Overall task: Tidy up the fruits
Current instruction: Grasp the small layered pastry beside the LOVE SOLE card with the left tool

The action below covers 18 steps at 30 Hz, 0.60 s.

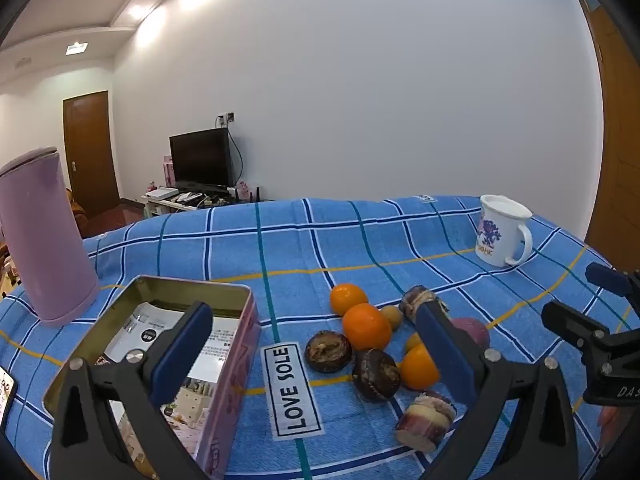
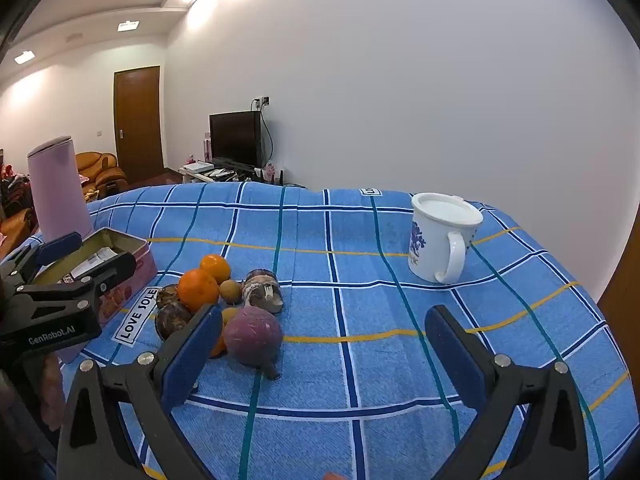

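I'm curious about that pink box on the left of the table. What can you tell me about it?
The pink tin box is a rectangular metal container with rounded corners, pink printed sides and a dull gold inner wall. It has no lid on and stands upright on the blue checked cloth. Inside lie printed paper leaflets; no fruit is in it. A tall lilac flask stands just behind it, and the pile of fruit lies to its right, apart from it. The left tongs hang open in front, not touching it.
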### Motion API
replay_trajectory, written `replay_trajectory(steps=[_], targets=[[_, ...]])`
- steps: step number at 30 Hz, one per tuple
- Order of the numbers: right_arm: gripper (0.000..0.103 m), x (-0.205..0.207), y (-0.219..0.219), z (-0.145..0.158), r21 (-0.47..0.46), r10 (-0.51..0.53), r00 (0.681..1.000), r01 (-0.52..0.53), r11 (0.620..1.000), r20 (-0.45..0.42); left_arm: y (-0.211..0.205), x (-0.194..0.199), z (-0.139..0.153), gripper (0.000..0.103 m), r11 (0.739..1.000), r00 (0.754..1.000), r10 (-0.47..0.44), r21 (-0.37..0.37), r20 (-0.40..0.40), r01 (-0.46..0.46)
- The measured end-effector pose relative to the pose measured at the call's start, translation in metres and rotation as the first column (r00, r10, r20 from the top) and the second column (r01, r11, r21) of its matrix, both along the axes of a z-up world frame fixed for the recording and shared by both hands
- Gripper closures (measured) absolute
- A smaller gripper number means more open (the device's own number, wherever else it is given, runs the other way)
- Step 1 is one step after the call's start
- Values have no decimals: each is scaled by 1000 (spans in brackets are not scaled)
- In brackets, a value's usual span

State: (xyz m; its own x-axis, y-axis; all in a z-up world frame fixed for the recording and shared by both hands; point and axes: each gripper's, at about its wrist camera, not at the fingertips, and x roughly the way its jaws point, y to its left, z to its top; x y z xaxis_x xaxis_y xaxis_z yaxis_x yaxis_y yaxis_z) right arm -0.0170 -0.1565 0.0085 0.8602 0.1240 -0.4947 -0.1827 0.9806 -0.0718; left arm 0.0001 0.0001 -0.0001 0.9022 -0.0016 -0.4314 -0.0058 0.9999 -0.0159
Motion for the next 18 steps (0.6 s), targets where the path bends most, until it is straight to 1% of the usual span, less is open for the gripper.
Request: replay_trajectory(steps=[6,7,10,18], targets=[[1,-1,-1,1,1,-1,1000,1,1000,4,-1,2,-1,0,1000,1000,-1,0,-5,1],[1,-1,-1,1,0,-1,1000,1,1000,4,5,-1,0,0,1000,1000,-2,-2,0,2],[1,-1,-1,1,-1,2,1000,-2,1000,-1,8,-3,0,0,1000,1000,-2,-2,1,2],[1,-1,0,3,-8,4,1000,-4,1000,-2,1,1,0,0,1000,1000,-4,-2,-7,4]])
